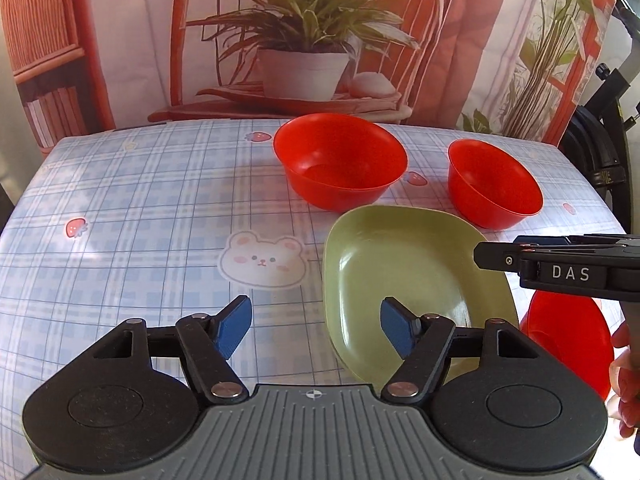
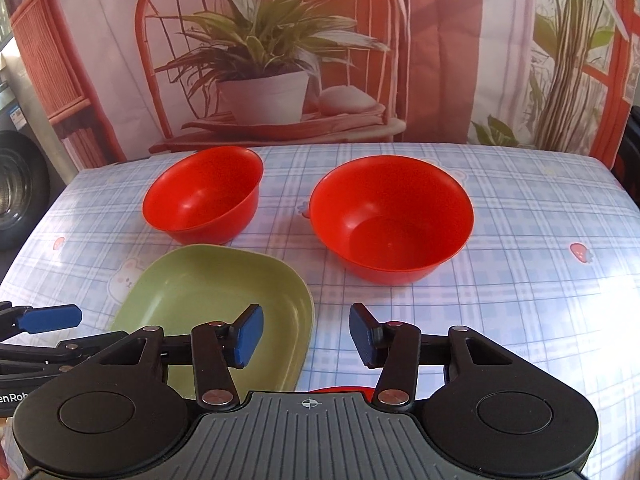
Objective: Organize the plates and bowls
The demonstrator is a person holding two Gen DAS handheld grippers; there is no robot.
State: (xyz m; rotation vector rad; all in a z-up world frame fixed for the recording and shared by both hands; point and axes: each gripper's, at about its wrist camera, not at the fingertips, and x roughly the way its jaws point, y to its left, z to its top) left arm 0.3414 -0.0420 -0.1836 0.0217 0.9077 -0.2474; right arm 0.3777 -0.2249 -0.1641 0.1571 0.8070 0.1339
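Left tool (image 1: 316, 326): blue pads standing spread, nothing between them; its right pad is overlapping the near left rim of the green plate (image 1: 404, 276) in view, contact not determinable.

Right tool (image 2: 306, 336): pads standing apart at a narrower gap, gripping nothing, hanging over the right edge of the green plate (image 2: 208, 300) and the checked cloth beside it. In the left wrist view this tool is entering from the right edge, side-on, largely cut off.

Green plate: lying flat on the bench (image 1: 140, 200), near the front, its near edge hidden behind both tool bodies.

Red bowl, far left (image 2: 202, 202): standing upright behind the plate, close to its far rim.

Red bowl, far right (image 2: 390, 218): standing upright, well apart from the first bowl, near the plate's far right corner.

Third red bowl (image 1: 568, 340): sitting just right of the plate at the bench's near edge, mostly hidden under the right tool; in the right wrist view only a red sliver is showing above the tool body.

A hand (image 1: 624, 384): partly showing at the right margin, blurred and cut off.

Backdrop (image 2: 280, 60): printed cloth with chair and potted plant hanging behind the bench.
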